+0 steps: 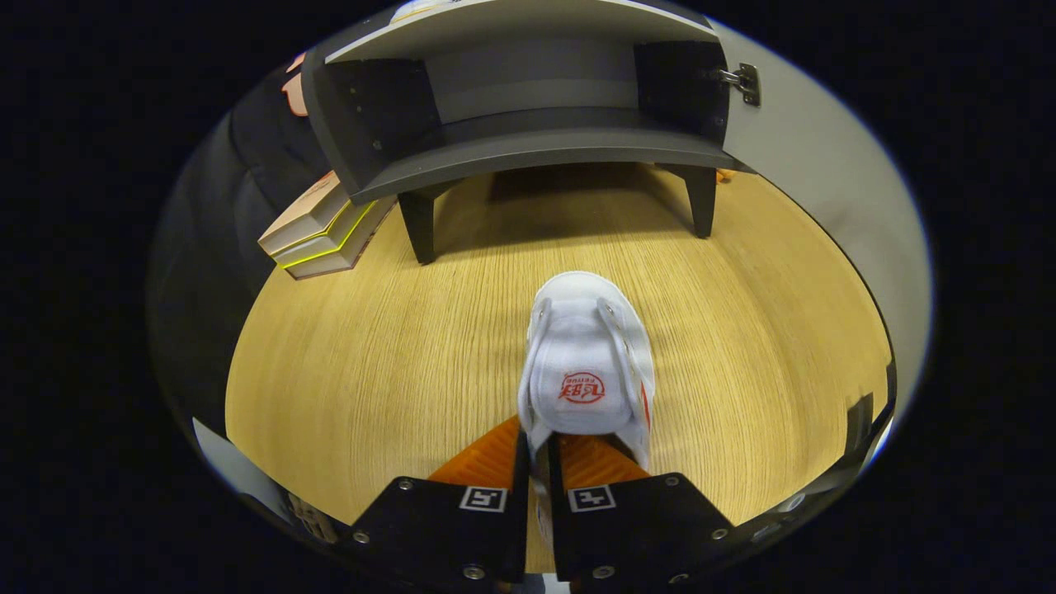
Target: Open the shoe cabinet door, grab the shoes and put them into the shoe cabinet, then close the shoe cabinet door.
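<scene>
- The shoe cabinet (528, 148) stands open on the table (371, 363), straight ahead beyond the shoe.
- The white shoe (587, 363) points toe-first toward it.
- The hand-held gripper (538, 470), nearly closed, pinches the shoe's heel rim.

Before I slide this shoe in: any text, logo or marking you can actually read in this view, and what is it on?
Red round logo on the white shoe's tongue: there is lettering, too blurred to read.
Square black-and-white markers on the gripper fingers, which are closed on the shoe's heel edge: patterns, no words.
Stacked books left of the open shoe cabinet: cover print too small to read.
Nothing else legible.
</scene>
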### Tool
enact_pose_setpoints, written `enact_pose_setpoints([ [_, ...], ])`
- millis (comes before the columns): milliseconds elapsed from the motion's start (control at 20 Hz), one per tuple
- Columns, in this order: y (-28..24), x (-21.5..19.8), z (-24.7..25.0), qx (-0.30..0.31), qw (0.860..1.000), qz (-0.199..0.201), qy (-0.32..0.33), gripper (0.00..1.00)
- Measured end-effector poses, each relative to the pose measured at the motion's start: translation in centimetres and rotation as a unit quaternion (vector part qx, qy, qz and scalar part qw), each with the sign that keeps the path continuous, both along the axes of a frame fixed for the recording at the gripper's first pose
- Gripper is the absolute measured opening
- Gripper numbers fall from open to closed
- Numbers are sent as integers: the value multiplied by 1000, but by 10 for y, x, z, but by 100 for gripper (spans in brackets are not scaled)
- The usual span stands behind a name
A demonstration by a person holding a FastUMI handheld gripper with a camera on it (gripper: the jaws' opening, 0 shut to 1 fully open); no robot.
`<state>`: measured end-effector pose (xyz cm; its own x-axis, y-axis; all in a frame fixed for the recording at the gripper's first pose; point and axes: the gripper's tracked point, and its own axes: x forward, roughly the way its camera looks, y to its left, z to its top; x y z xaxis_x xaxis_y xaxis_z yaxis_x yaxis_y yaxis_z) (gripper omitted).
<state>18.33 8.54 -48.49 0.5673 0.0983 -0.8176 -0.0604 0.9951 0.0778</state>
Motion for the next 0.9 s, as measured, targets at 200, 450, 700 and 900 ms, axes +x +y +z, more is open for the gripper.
enact_pose_setpoints([
  [200, -3, 0, 3, -6, 1000, 2, -1, 0],
  [450, -10, -1, 46, 4, 999, 4, -32, 0],
  [700, -17, -5, 105, -5, 997, 0, -73, 0],
  [900, -16, 3, 168, 10, 993, -1, -120, 0],
])
